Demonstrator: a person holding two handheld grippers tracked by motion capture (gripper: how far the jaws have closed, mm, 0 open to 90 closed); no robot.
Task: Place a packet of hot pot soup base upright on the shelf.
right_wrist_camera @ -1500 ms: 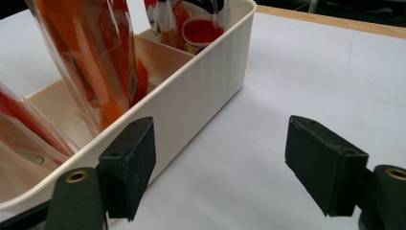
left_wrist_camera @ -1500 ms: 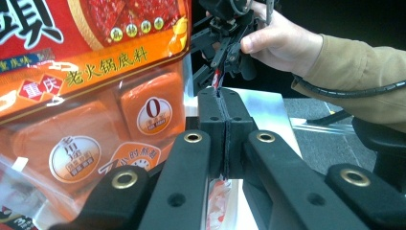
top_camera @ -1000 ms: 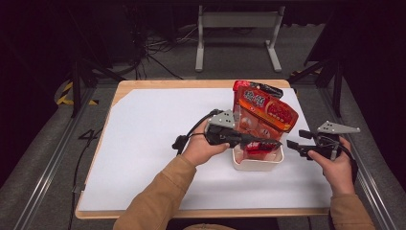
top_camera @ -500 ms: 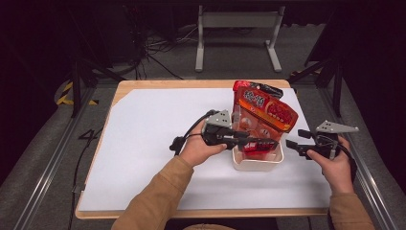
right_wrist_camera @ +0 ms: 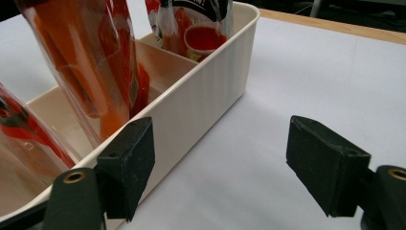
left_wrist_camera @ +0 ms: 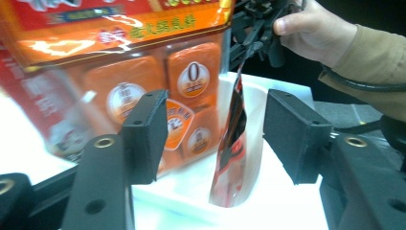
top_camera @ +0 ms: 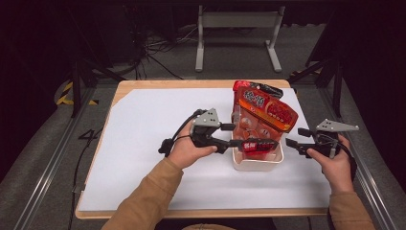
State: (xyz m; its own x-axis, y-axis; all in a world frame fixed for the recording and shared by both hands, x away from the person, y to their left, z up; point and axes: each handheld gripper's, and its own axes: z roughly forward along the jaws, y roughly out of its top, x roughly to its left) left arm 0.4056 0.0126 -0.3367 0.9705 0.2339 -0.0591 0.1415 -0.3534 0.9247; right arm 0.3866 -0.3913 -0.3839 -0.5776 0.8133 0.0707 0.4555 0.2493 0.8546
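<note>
The left gripper (top_camera: 256, 143) has just been opening its jaws; they now stand apart with a small red pouch (left_wrist_camera: 235, 153) between them, its edge free of both pads. The pouch stands on end at the near end of a white plastic bin (top_camera: 258, 165), beside a larger orange snack bag (top_camera: 263, 112) leaning in the same bin. The right gripper (top_camera: 293, 143) waits just beside the bin's right wall, jaws wide and holding nothing. The pouch looks light, thin and floppy, with a glossy film likely to slip; its flat upper edge seems the best place to pinch.
</note>
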